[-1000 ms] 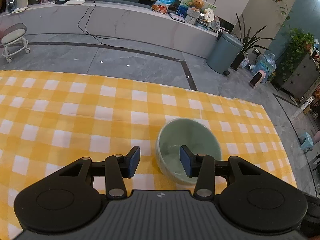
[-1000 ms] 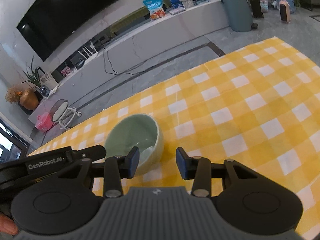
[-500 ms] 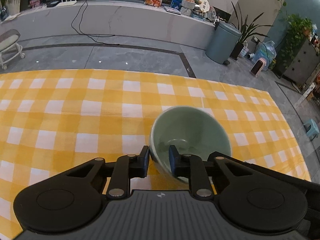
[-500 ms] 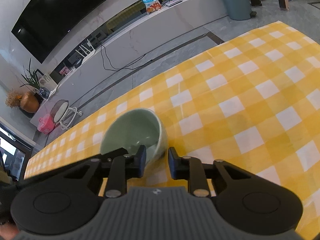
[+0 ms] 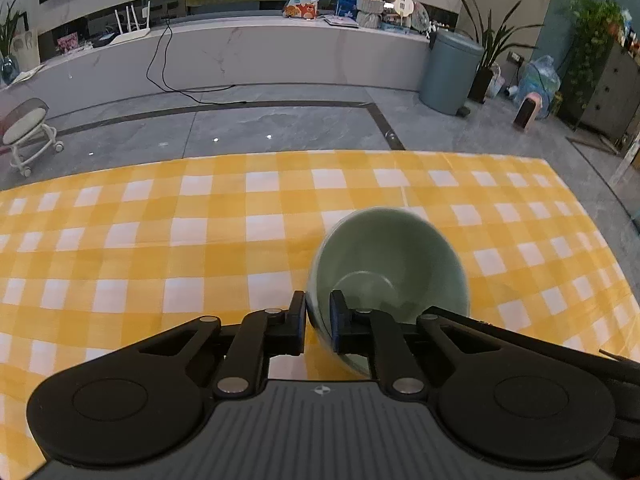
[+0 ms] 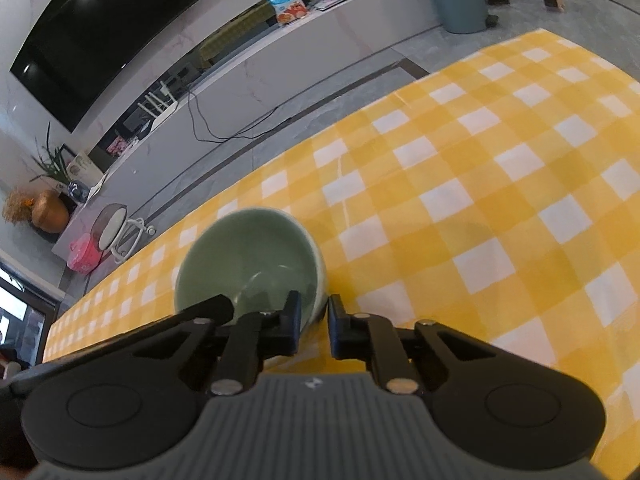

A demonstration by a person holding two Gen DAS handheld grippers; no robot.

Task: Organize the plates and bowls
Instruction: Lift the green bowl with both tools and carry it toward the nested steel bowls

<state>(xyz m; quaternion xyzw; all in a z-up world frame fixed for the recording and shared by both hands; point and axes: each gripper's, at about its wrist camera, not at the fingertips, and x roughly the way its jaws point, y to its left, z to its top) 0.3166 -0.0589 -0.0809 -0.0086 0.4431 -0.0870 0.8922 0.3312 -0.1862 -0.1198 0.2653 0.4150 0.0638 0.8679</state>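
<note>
While a second earlier both tools had stood wide open around the pale green bowl (image 5: 394, 268), at this moment they had closed on its wall. The left gripper (image 5: 318, 318) had just been closing, and its jaws now pinched the near left part of the rim, with one pad outside the wall and the other inside. The right gripper (image 6: 314, 320) had just been closing too, and it pinched the opposite side of the same bowl (image 6: 248, 256) in the same way, one pad inside and one outside. So each tool was narrow and held the thin wall of the bowl between its pads.

The bowl was on the yellow checked tablecloth (image 5: 200, 240), near the front of the table and close to both tools. In both views it seemed tipped a little, with its opening turned toward the cameras, and its edge was slightly blurred, so probably it was being disturbed; whether its base had left the cloth could not be told.

For the task this meant that the grasp step seemed finished. The bowl was probably ready to be carried to the place where it belonged. No plates and no other bowls were visible in either view, so that place could not be judged.
</note>
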